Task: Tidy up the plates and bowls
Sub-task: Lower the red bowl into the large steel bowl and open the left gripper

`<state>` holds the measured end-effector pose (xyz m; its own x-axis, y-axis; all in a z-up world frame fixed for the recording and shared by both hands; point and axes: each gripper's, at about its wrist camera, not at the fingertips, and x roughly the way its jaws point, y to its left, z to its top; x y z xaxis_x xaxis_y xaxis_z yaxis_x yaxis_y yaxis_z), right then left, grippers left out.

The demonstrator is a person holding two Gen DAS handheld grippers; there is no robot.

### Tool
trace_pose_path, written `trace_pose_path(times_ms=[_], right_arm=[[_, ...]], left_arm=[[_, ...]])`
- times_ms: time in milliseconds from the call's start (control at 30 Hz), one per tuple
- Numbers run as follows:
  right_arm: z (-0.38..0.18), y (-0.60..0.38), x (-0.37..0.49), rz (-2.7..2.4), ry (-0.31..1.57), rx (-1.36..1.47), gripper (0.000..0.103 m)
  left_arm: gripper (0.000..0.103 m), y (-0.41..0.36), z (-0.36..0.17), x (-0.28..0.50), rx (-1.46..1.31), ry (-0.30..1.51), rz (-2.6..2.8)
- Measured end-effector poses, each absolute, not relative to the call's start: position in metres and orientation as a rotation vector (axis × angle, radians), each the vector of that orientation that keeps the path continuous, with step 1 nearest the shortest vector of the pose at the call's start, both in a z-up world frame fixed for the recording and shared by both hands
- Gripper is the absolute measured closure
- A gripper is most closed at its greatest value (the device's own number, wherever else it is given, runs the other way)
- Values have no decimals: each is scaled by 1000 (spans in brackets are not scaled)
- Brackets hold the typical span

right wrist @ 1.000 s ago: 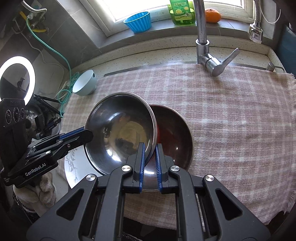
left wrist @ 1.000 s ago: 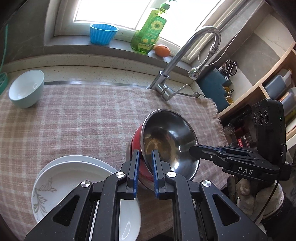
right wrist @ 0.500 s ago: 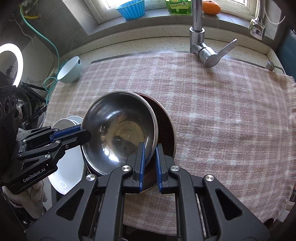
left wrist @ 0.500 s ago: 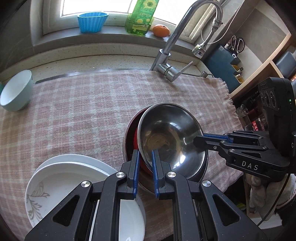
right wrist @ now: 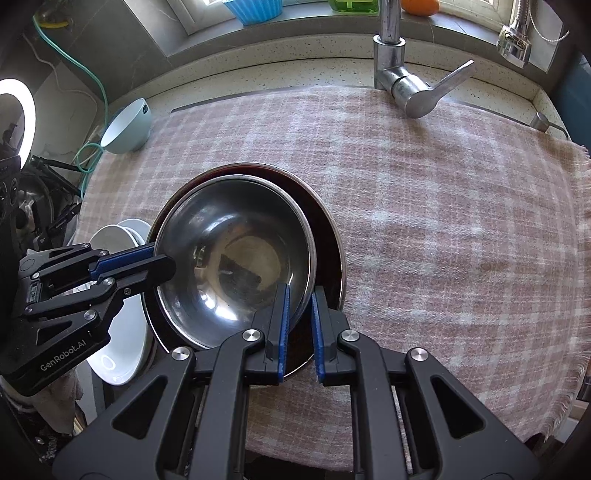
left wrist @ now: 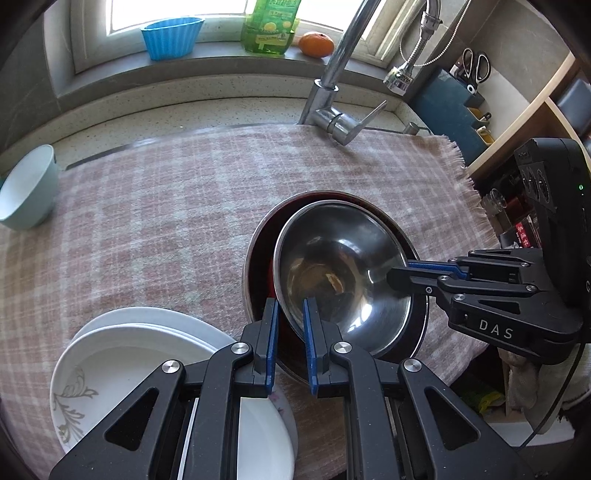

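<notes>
A steel bowl rests inside a larger dark red bowl on the checked cloth. My left gripper is shut on the steel bowl's near-left rim; it also shows in the right wrist view. My right gripper is shut on the opposite rim and shows in the left wrist view. Stacked white plates lie left of the bowls. A pale blue bowl sits at the cloth's far left.
A tap stands at the back of the pink checked cloth. A blue cup, green bottle and orange sit on the sill. Shelves stand right; a ring light is at left.
The steel bowl, held by both grippers, has come down from a tilted, raised position and now sits level inside the red bowl.
</notes>
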<state>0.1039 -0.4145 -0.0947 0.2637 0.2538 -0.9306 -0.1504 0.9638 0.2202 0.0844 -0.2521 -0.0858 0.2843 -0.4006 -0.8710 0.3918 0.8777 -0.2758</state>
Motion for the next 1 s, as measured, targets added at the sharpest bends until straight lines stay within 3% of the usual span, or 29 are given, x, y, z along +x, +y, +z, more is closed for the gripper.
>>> trace_pose_path(times_ms=[200,333,667,833,1000], right_arm=[[-94,-412,105,275,1276,78,87],[-93,-409,106,282,1277,76,75],[-92,-405,105,294,1271,65,66],[-88,-403,105,299,1260,68,54],[-78,-403,106,296,1232,56,49]], left_arm=[[92,-252,-87,86,-10,1174,-527],[91,-254,-89,86,-8,1186,-533],[88,-252,-89,84,-20,1182,-534],[88,-249,-85,85,-32,1170,-534],[88,-246,-83,86,-44,1162,-528]])
